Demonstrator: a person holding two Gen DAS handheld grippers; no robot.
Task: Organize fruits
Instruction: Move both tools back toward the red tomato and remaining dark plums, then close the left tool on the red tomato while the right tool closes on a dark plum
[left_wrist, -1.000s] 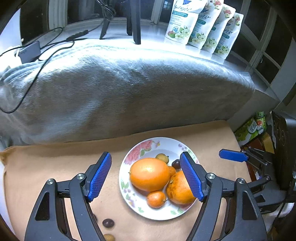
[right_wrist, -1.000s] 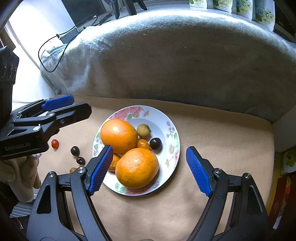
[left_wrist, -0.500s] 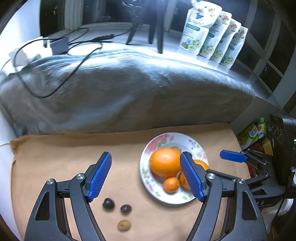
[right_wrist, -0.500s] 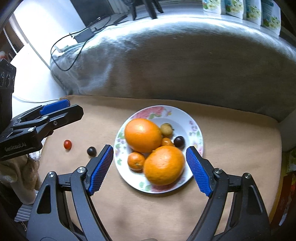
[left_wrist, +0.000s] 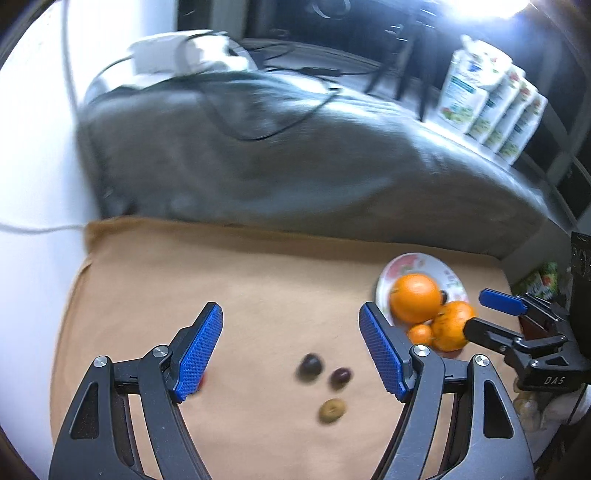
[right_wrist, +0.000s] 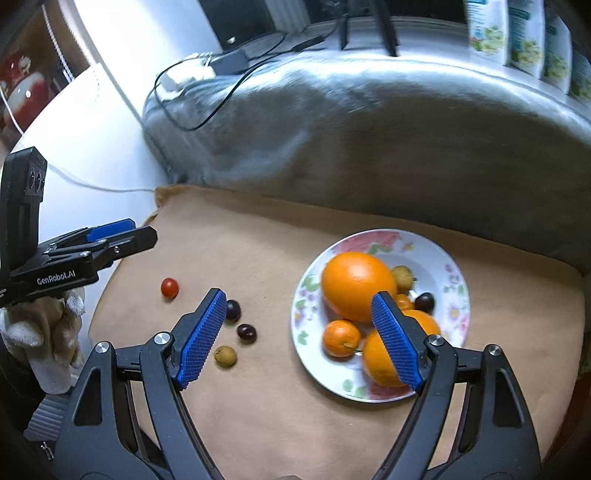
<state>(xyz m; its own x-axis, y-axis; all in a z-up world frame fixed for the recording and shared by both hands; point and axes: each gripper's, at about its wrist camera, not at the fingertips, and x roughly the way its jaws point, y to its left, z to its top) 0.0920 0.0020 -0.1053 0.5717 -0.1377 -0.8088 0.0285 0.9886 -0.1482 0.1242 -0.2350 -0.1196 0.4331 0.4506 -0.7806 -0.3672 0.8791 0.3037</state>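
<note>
On the tan cloth (right_wrist: 258, 424) in front of the grey cushion (right_wrist: 369, 147) sits a flowered plate (right_wrist: 452, 288) already carrying most of the fruit: a big orange (right_wrist: 354, 284) at the back, a second orange (right_wrist: 380, 360) at the near rim, a small mandarin (right_wrist: 340, 338) beside them, and a dark grape (right_wrist: 424, 302) and a yellowish berry (right_wrist: 402, 277) tucked behind. That pile looks like the collecting point, so the job is well along.

What is left lies loose on the cloth to the plate's left, well apart from it: a red cherry tomato (right_wrist: 169, 287) farthest out, two dark grapes (right_wrist: 232, 309) (right_wrist: 246, 331) close together, and a pale green fruit (right_wrist: 225, 356) just below them.

The left gripper (left_wrist: 291, 354) hangs over exactly that cluster, its fingers standing wide apart with nothing between the pads; the two grapes and the green fruit lie on the cloth in the gap below it. The picture from this side is smeared, so I would not swear which of the three it is lined up on. A wide opening makes sense here, since small round fruit rolls away if nudged.

The right gripper (right_wrist: 299, 339) is angled down between the loose fruit and the plate, its fingers equally wide and holding nothing, one blue pad in front of the near orange. It seems to be waiting its turn, or kept close in case the plate needs steadying.
</note>
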